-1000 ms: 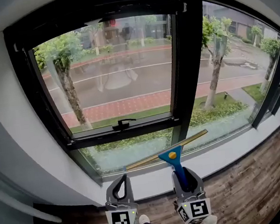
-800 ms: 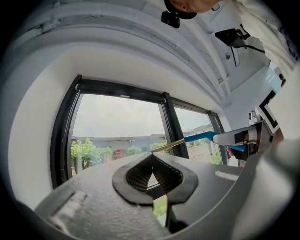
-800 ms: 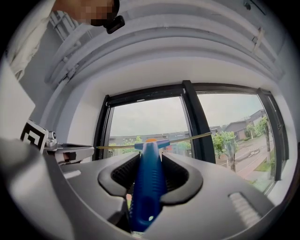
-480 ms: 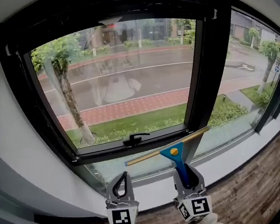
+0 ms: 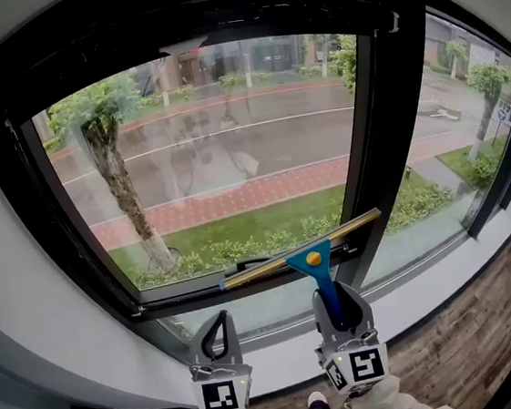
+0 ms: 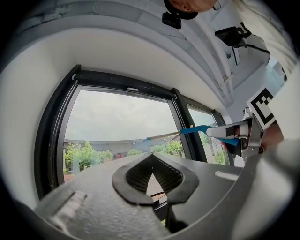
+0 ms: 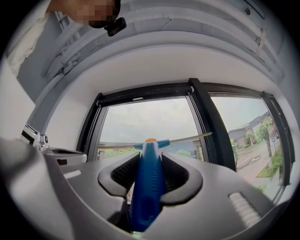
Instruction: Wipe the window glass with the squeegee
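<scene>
Right gripper view shows the right hand-held gripper (image 7: 150, 161) clamped on the blue squeegee (image 7: 147, 197) handle. Only the head view places the blade (image 5: 272, 266) — slanted across the bottom edge of the window glass (image 5: 231, 147) — with the left hand-held gripper (image 5: 217, 336) below, jaws together, empty.

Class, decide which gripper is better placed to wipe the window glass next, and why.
Right. The right gripper is shut on the squeegee, blade up by the window glass; the left gripper is shut on nothing.
</scene>
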Demonstrator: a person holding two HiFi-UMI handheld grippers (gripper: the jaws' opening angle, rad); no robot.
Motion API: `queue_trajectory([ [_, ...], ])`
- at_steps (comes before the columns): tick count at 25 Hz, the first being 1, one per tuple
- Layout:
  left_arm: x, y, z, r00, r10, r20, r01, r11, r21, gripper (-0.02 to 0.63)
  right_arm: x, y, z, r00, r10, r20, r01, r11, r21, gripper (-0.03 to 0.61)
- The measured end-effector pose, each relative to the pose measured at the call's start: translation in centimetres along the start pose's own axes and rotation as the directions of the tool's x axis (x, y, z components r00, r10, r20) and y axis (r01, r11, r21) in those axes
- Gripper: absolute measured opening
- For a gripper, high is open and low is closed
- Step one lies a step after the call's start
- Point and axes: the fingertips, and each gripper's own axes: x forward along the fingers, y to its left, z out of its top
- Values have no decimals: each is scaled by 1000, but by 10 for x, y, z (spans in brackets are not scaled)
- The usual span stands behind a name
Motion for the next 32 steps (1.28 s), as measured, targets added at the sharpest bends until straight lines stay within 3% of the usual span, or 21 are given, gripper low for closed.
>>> queue_trajectory([
  [11, 71, -4, 14, 995, 92, 23, -93, 994, 50, 0, 84, -47, 37, 989, 68, 135, -73, 997, 31, 146],
  [16, 93, -8, 28, 998, 59, 28, -61, 995, 84, 0, 117, -64, 75, 975, 42, 220, -47, 999, 17, 146],
  [26, 114, 17, 41, 997, 40, 68, -45, 996, 70, 0, 188, -73, 164, 915, 10, 404, 6, 999, -38, 146],
  [32, 118, 22, 38, 996, 44, 72, -48, 997, 59, 0, 218, -83, 207, 884, -17, 466, 28, 999, -16, 146],
])
